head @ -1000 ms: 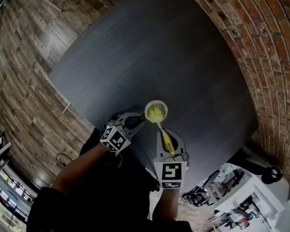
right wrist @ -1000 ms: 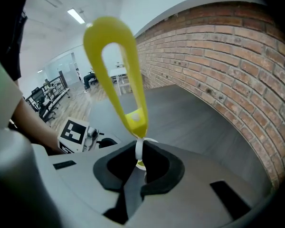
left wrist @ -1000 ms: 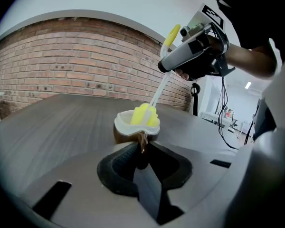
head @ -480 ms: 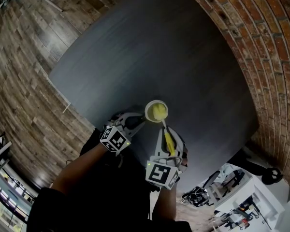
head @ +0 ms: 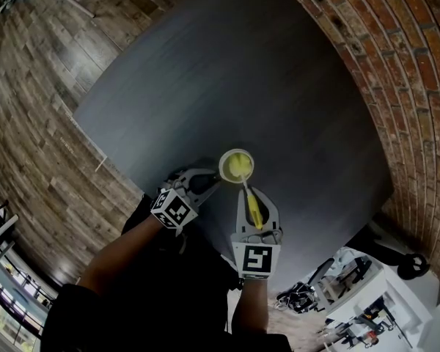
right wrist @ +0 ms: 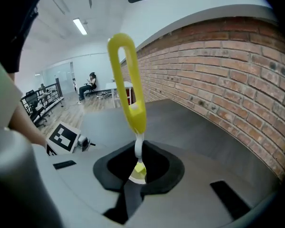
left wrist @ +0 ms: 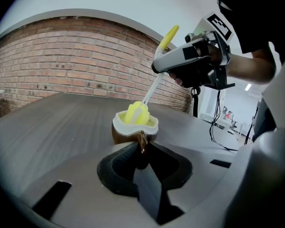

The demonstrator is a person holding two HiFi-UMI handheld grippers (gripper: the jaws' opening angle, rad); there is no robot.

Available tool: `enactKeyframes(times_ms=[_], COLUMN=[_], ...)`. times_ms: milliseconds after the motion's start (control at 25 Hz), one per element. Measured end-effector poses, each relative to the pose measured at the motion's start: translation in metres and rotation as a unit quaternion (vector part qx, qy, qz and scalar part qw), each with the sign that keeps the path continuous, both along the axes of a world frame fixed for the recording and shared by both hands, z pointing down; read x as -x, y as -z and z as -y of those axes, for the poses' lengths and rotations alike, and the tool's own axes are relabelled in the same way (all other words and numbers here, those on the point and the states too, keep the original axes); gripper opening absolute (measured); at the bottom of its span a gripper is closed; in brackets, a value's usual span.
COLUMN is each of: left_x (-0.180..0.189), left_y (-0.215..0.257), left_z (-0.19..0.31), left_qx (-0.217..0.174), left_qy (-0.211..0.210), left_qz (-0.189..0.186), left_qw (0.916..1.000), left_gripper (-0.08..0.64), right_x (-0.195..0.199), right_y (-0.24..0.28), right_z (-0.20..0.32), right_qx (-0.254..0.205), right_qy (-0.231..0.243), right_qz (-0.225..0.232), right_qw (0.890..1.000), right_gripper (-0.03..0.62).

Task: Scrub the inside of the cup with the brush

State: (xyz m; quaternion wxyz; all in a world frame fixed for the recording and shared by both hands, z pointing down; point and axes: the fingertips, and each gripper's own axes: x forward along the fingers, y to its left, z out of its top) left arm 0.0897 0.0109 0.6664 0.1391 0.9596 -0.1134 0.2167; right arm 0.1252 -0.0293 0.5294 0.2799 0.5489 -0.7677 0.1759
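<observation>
A small brown cup with a white rim stands on the dark round table near its front edge. My left gripper is shut on the cup's handle, which shows pinched between the jaws in the left gripper view. The yellow head of the brush sits inside the cup. My right gripper is shut on the brush's white stem, with the yellow looped handle sticking up behind the jaws. In the left gripper view the right gripper hangs above the cup on the right.
A brick wall curves along the table's far and right side. Wood plank floor lies to the left. Cables and equipment sit on the floor at the lower right. The left gripper's marker cube shows in the right gripper view.
The right gripper tipped to the left half a second ago and has swung back upright, moving the brush head inside the cup. The left gripper and cup stayed put.
</observation>
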Motion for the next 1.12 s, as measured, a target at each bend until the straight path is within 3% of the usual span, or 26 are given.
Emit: enactKeyframes(times_ms=[480, 680, 1120], left_x=[0.0, 0.0, 0.0], left_y=[-0.001, -0.002, -0.001], left_z=[0.0, 0.0, 0.0], left_qx=[0.002, 0.001, -0.002], left_qy=[0.003, 0.005, 0.014], left_qz=[0.001, 0.002, 0.012], left_qw=[1.0, 1.0, 0.9998], left_gripper=[0.083, 0.083, 0.084], right_x=[0.008, 0.017, 0.004], right_y=[-0.005, -0.004, 0.007], right_z=[-0.013, -0.019, -0.03], right_qx=[0.048, 0.055, 0.056], right_qy=[0.039, 0.052, 0.046], right_qz=[0.001, 0.018, 0.008], right_qw=[0.998, 0.997, 0.997], right_gripper=[0.049, 0.049, 0.049])
